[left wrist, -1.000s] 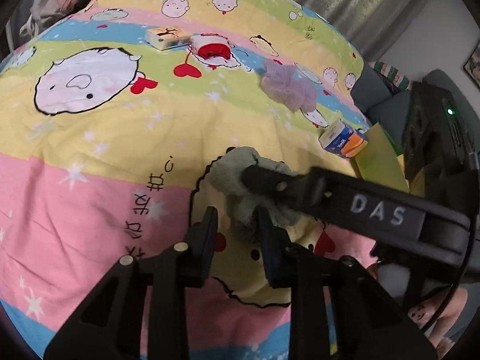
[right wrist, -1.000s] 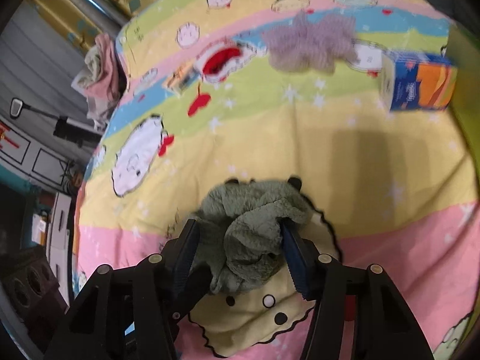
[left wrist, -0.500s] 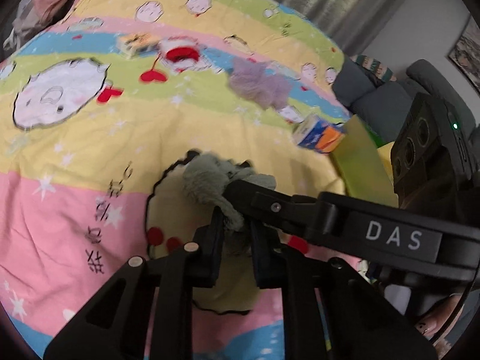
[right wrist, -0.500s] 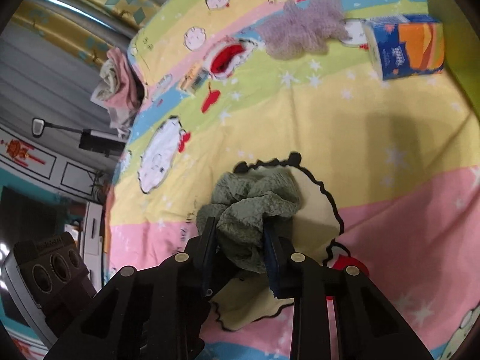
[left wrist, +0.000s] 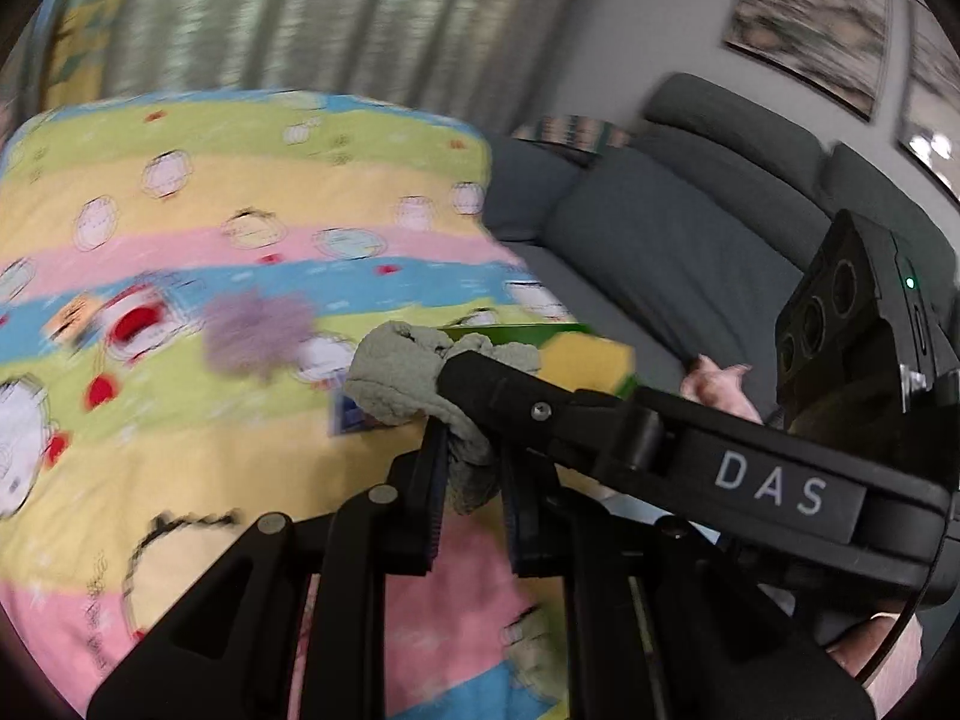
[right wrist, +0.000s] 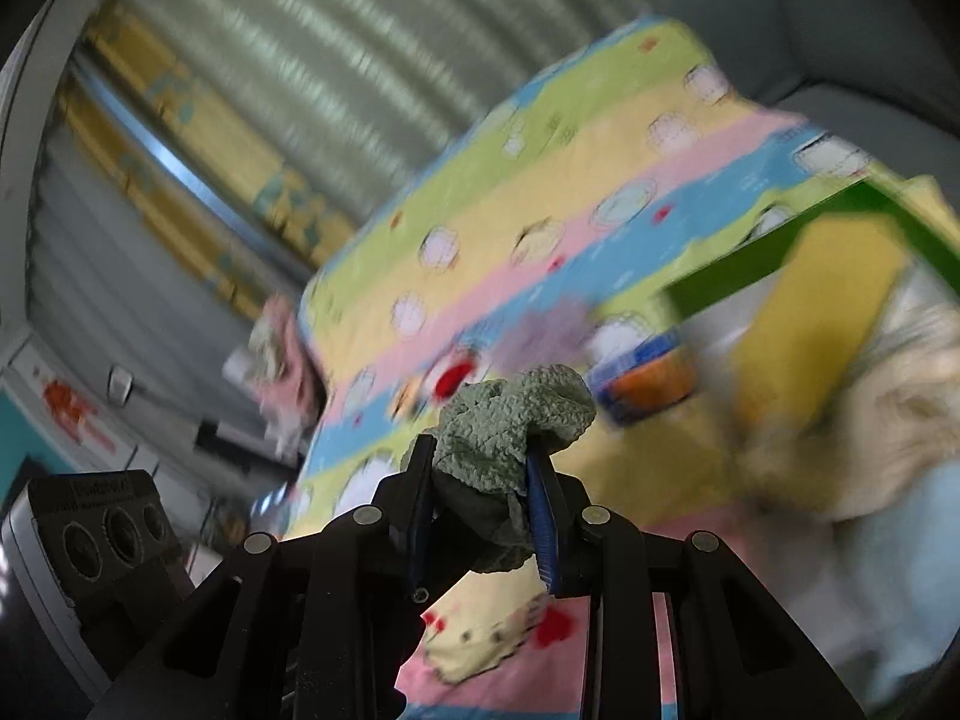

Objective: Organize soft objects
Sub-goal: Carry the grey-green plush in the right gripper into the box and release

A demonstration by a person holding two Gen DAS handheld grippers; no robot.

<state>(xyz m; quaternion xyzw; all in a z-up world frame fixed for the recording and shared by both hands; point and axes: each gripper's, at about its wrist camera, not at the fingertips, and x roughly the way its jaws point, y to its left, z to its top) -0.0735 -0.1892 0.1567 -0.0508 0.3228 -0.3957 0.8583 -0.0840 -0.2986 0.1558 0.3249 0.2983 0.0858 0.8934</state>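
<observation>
Cloth (left wrist: 396, 381) clamped by left hand-held gripper (left wrist: 471, 468) | right hand-held gripper (right wrist: 480, 480) too | sofa (left wrist: 660, 240): left view only

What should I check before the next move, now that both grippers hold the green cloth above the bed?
1. Left gripper pinches the green cloth: ok, jaws shut on it.
2. Right gripper pinches the same cloth: ok.
3. Cloth clear of the blanket: ok, it hangs in the air.
4. Green and yellow box is open: ok, its inside shows.
5. Room left in the box: cannot tell, the picture is blurred.
6. Purple fluffy thing lies on the blanket: ok.
</observation>
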